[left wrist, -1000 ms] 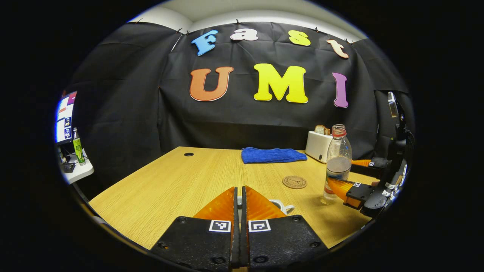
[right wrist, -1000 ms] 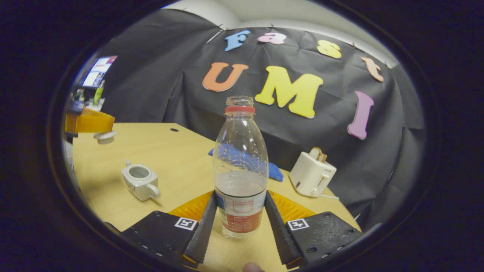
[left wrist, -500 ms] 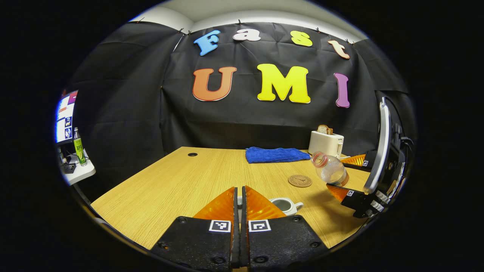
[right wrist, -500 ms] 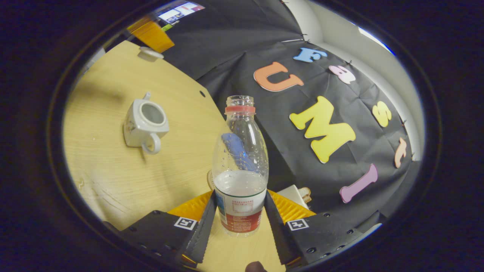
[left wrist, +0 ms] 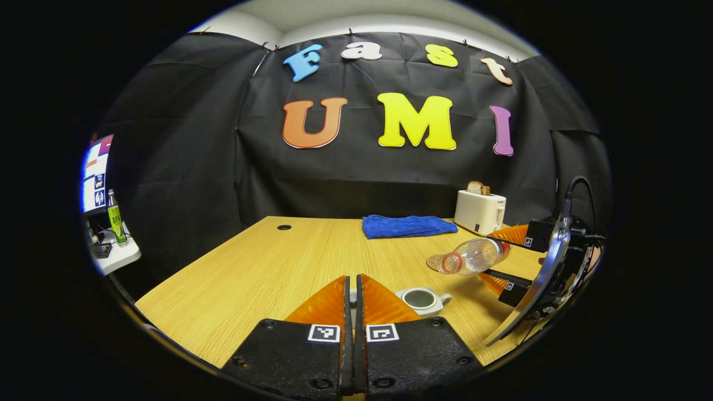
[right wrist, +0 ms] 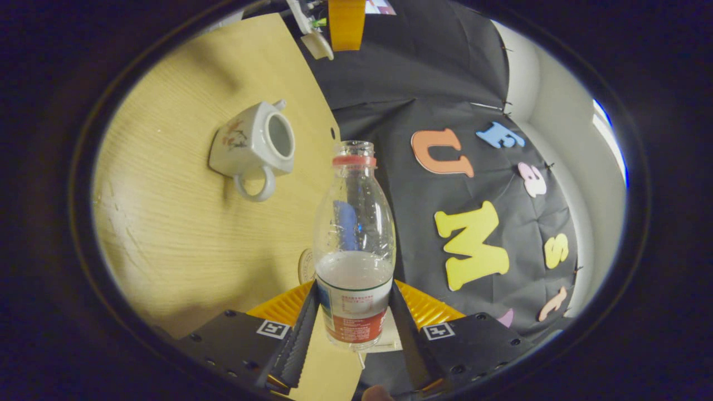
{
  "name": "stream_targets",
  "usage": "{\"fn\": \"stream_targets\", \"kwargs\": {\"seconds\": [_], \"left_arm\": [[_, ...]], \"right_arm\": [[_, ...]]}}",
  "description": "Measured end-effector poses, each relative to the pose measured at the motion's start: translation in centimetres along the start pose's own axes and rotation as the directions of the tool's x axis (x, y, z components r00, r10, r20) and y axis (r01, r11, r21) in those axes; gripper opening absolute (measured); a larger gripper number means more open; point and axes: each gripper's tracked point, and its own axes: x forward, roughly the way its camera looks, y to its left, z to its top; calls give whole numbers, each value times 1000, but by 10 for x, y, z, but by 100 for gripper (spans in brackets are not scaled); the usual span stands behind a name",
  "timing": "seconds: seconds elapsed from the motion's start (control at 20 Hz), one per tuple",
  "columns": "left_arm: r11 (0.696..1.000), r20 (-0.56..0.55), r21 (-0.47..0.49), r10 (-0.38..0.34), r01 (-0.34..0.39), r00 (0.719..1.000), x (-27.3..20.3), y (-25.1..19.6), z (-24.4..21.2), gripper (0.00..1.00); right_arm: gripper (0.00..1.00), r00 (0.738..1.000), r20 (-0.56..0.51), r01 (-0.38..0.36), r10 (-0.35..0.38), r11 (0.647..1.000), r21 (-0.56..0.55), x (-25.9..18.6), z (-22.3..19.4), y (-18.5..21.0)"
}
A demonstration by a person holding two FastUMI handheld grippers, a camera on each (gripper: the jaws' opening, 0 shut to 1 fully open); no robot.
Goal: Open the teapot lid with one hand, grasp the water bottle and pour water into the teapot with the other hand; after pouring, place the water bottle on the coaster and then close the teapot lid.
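In the left gripper view, the left hand-held gripper [left wrist: 350,289] has its fingers pressed together with a sliver of the white teapot lid [left wrist: 352,298] showing in the slit between them; whether both fingers actually press it I cannot tell from here. Just past the fingertips to the right, the open white teapot [left wrist: 421,300] sits on the wooden counter [left wrist: 267,267]. Farther right, the water bottle [left wrist: 469,257] lies nearly level in the air, its uncapped mouth pointing left above and to the right of the teapot, pinched by the right hand-held gripper [left wrist: 504,262]. A blue cloth [left wrist: 408,226] and a white toaster [left wrist: 479,211] stand at the far edge.

The right gripper view adds detail: both fingers of the right hand-held gripper [right wrist: 353,317] press on the labelled lower part of the bottle [right wrist: 354,245], which is partly filled. The teapot's hollow interior and handle [right wrist: 255,149] show, and the coaster [right wrist: 306,266] peeks out beside the bottle. At the top, the left hand-held gripper [right wrist: 345,22] appears with the lid [right wrist: 318,45] at its tip.
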Motion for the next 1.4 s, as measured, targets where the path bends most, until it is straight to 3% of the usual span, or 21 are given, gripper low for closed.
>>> {"fn": "stream_targets", "kwargs": {"seconds": [0.65,1.4], "left_arm": [[1000,1,-27,13,-13,1000,-5,15,-3,3],[999,19,-38,10,-9,1000,-9,18,3,3]], "right_arm": [[71,996,68,75,-58,955,-288,0,6,-4],[71,987,123,150,-105,877,-457,3,12,-6]]}}
